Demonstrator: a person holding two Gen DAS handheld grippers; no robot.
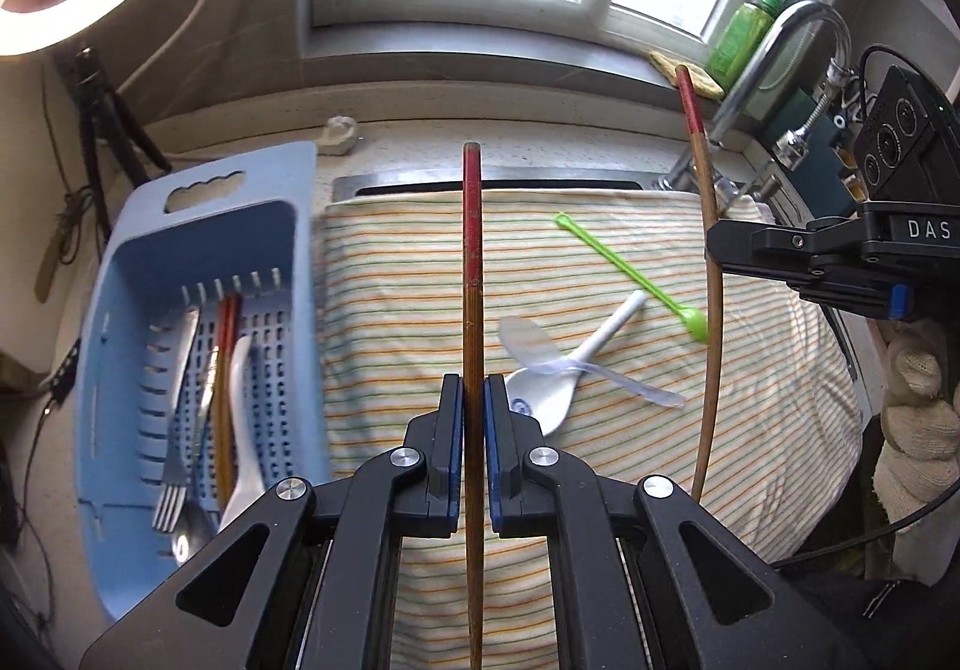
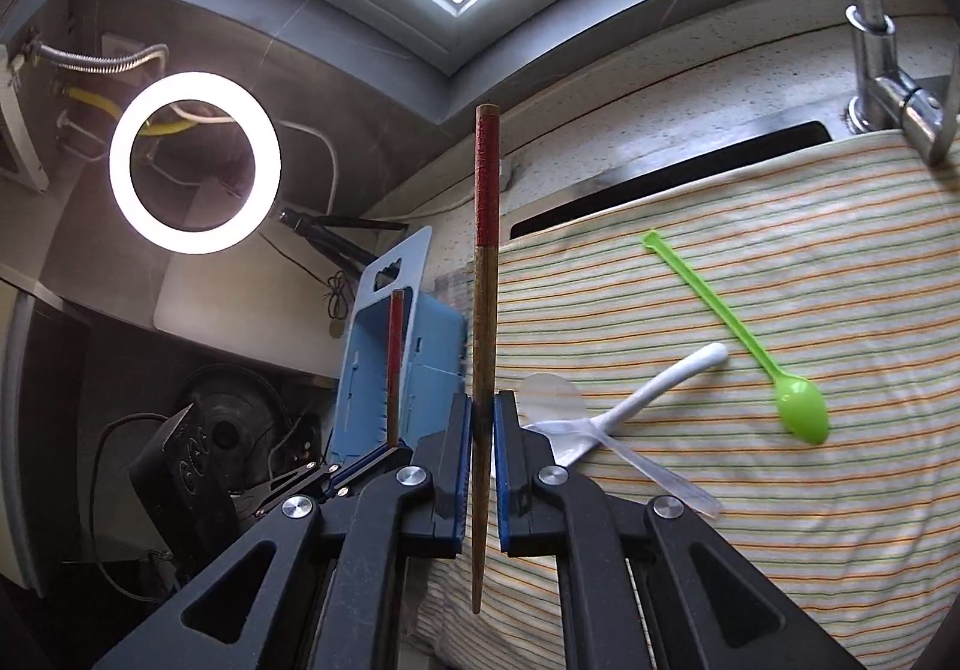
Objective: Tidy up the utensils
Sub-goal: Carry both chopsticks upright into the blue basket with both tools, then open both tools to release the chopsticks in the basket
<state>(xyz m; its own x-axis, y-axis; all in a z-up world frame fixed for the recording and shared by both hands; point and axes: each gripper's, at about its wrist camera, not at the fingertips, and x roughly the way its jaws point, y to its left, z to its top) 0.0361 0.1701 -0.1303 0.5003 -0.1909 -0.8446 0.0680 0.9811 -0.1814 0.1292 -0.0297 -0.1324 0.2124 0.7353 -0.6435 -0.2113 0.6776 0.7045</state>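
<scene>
My left gripper (image 1: 473,394) is shut on a wooden chopstick with a red end (image 1: 471,250), held above the striped cloth (image 1: 780,400). My right gripper (image 2: 480,418) is shut on a second red-ended chopstick (image 2: 485,274); it also shows in the left wrist view (image 1: 711,250) at the right. On the cloth lie a green plastic spoon (image 2: 744,334), a white ceramic spoon (image 2: 654,382) and a clear plastic spoon (image 2: 600,430) crossing it. The blue basket (image 1: 138,250) at the left holds a fork, chopsticks and a white spoon.
A chrome faucet (image 1: 780,46) and a green bottle (image 1: 744,34) stand at the back right by the window. A ring light (image 2: 195,163) and tripod stand at the left. A dark sink gap (image 2: 660,172) runs behind the cloth.
</scene>
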